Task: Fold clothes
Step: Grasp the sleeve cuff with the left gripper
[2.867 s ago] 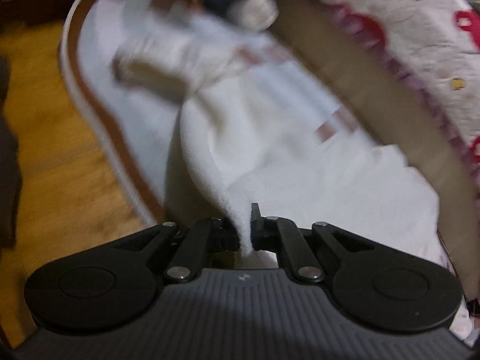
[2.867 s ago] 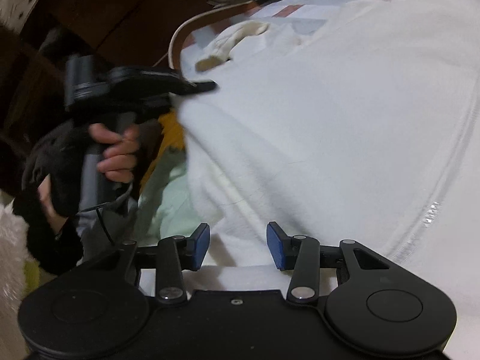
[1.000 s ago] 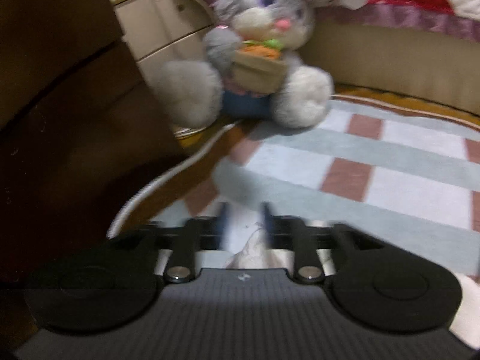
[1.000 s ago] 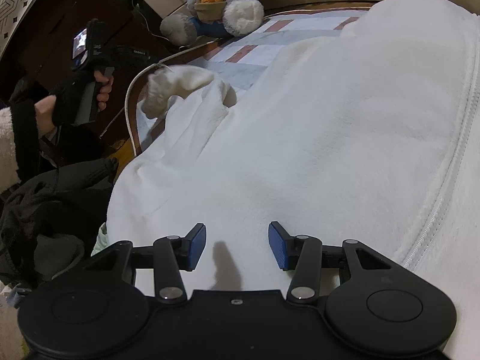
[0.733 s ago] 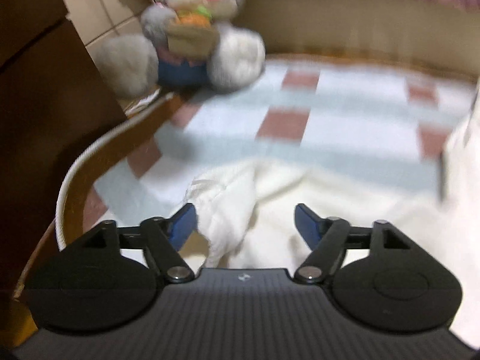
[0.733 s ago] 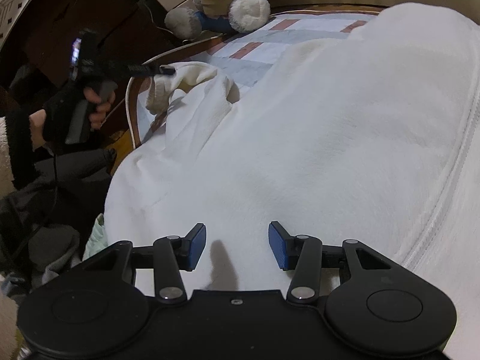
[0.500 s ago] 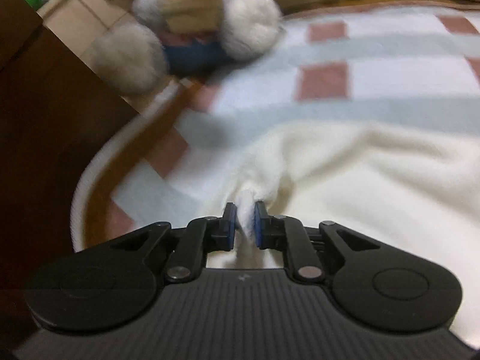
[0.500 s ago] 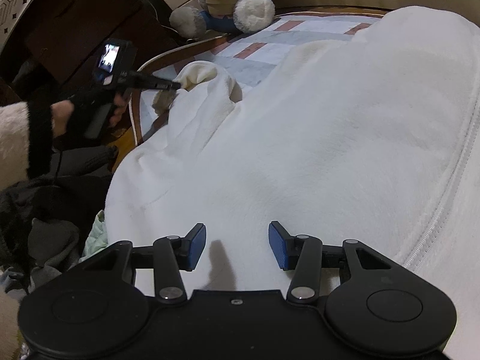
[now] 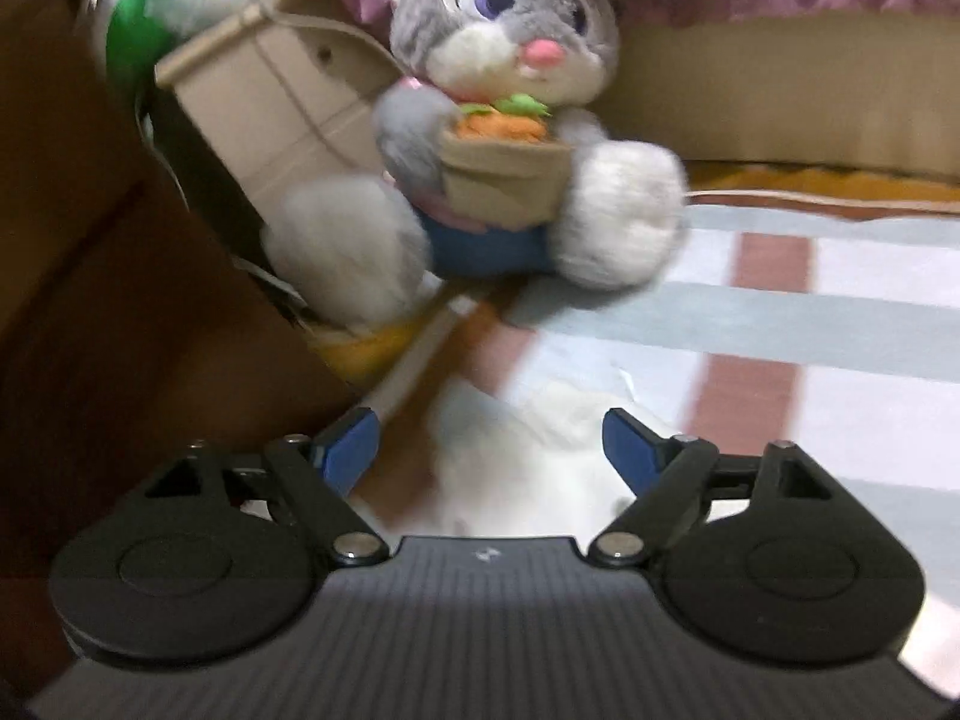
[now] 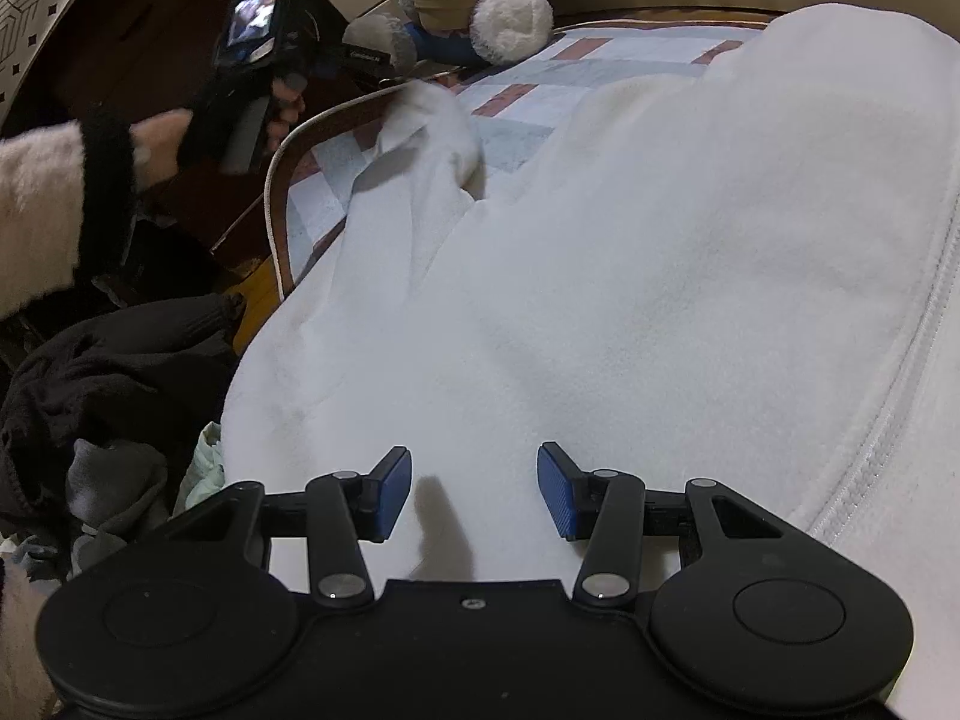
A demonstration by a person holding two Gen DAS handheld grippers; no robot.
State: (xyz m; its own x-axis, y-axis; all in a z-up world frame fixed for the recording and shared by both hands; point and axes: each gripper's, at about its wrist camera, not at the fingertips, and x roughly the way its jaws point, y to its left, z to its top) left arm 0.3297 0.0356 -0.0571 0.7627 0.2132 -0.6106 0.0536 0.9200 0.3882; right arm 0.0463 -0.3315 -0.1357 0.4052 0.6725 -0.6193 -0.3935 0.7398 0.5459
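A white fleece garment (image 10: 660, 240) is spread over the bed and fills the right wrist view. Its sleeve (image 10: 432, 138) stretches toward the bed's far left corner. In the left wrist view the sleeve's cuff (image 9: 540, 420) lies on the bedcover between and below the blue pads of my left gripper (image 9: 489, 432). Those jaws are opening wide and neither pad presses the cloth. My right gripper (image 10: 474, 462) hovers open over the garment's near part, with nothing pinched between its pads. A zip seam (image 10: 888, 420) runs down the garment at the right.
A grey plush rabbit (image 9: 498, 138) sits at the bed's corner beside a beige drawer unit (image 9: 270, 108). Dark wooden furniture (image 9: 120, 330) stands to the left. The checked bedcover (image 9: 810, 312) shows beyond the cuff. A dark clothes pile (image 10: 108, 372) lies left of the bed edge (image 10: 282, 180).
Half a second ago my left gripper was shut on the sleeve cuff; it has since let go, spread its jaws and moved toward the rabbit. The right gripper has stayed put.
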